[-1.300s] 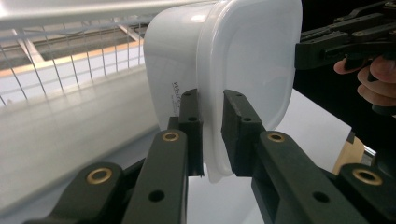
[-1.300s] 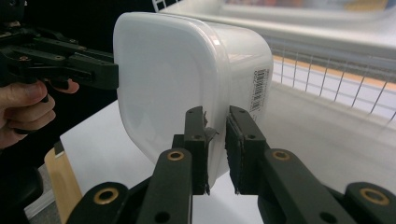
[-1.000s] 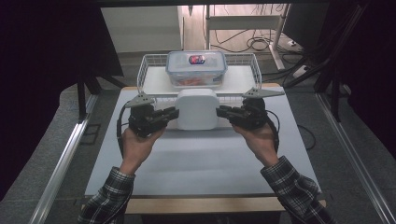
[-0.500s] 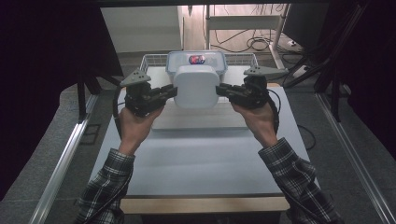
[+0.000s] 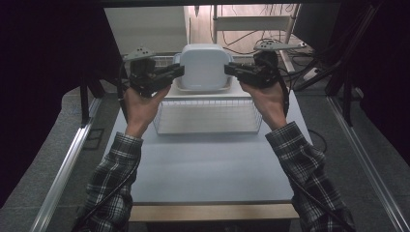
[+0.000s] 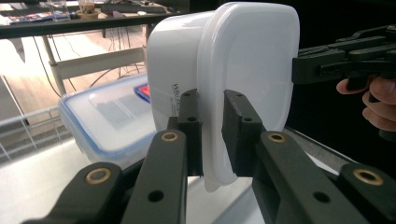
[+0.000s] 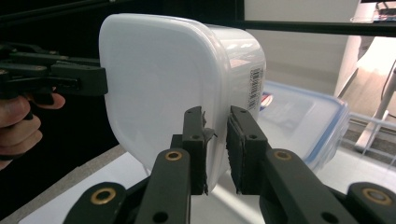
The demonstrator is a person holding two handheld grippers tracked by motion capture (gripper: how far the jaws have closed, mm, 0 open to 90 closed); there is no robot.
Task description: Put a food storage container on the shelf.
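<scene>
My left gripper point(image 6: 212, 135): jaws pinching the rim of the white tub point(image 6: 224, 70) at its one side. My right gripper point(image 7: 217, 149): jaws pinching the rim at the opposite side.

Tub: white plastic, rounded corners, held up off the table between the two grippers, turned on edge so one broad face is toward me; printed lettering and a barcode label on its wall. In the high view it hangs above the far part of the wire basket point(image 5: 208, 116).

Lidded box point(image 6: 107, 119): clear, blue-rimmed lid, something red beneath; lying behind and below the tub.

Basket: white wire, rectangular, standing on the far half of the table.

Table point(image 5: 208, 164): pale grey-blue top, wooden front edge, near half bare.

Room: dark curtains to both sides, grey carpet, metal rails along the floor left and right, cables and a white frame beyond the table, a lit pale floor farther back.

Sleeves: plaid, both forearms.
</scene>
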